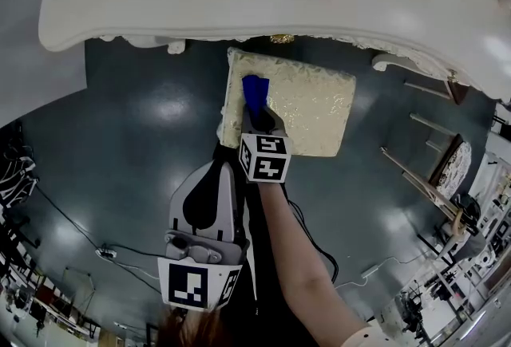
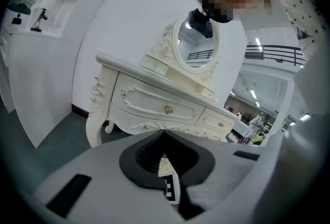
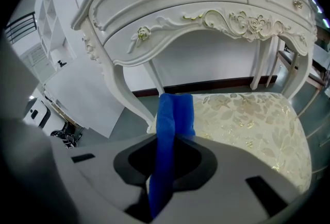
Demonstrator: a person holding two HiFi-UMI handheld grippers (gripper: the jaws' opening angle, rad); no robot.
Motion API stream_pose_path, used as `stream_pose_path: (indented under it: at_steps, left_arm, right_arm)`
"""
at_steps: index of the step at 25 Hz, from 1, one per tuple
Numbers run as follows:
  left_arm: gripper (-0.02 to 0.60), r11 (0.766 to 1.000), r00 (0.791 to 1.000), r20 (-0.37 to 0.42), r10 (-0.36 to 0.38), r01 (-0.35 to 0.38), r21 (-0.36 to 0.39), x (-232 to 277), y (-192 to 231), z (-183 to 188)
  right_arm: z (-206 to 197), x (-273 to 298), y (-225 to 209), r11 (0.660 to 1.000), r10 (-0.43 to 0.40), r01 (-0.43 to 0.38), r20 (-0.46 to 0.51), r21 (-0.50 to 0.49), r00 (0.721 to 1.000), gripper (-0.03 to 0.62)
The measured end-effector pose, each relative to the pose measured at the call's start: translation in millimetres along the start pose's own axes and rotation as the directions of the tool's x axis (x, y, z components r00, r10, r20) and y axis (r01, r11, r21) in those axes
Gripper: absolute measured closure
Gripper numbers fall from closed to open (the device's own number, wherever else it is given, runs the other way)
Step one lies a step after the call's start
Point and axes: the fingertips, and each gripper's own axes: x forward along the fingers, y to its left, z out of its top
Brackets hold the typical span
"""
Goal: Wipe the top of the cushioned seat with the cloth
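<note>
Firmly pinched in the right claw (image 3: 167, 139), cloth (image 3: 174, 112) seemingly touches seat (image 3: 252, 120).

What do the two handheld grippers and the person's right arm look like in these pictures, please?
Both the left gripper and the right gripper have pale grey-white bodies with black inner pads outlining a spade-shaped opening. Each carries a white cube printed with black square markers. No cable shows on either. The right arm is bare up to a pale sleeve.

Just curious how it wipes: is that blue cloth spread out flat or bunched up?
Bunched: the blue cloth is a narrow folded strip pinched in the right gripper.
</note>
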Motion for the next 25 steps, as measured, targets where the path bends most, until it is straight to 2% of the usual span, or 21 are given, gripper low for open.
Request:
stream_pose_path:
  at_steps: [6,10,13,16,19,25]
  left_arm:
    - [0.583,1.000,1.000,0.019,0.004,-0.004,-0.001,-1,5,6]
    - [0.583,0.999,0.998,-0.058,0.035,-0.034,0.028,-9,14,-12]
    - [0.583,1.000,1.000,-0.012,0.022,-0.022,0.009,-5,11,0]
    - [0.583,0.999,0.998,-0.049,0.037,-0.035,0.029,-9,15,-8]
    - [0.583,0.999,0.998,-0.020,0.053,-0.053,0.010,-6,18,0]
    - [0.583,0.997,0.998,-0.038,0.059,-0.058,0.042,-13,23,-9]
  right_arm:
    - [1,3,12,1.000,0.013,-0.013,-0.002,-0.008,1.000,0.533]
    - [1,6,16,1.000,0.016,-0.016,-0.004,-0.002,1.000,0.533]
    - [2,7,20,1.000,0.019,-0.019,-0.006,0.000,1.000,0.533]
    - [2,9,23,1.000,0.024,-0.024,-0.008,-0.003,1.000,0.533]
    - [2,10,28,0.999,0.033,-0.033,-0.011,-0.005,0.999,0.533]
    - [2,18,48,0.996,0.083,-0.084,-0.030,-0.035,0.996,0.533]
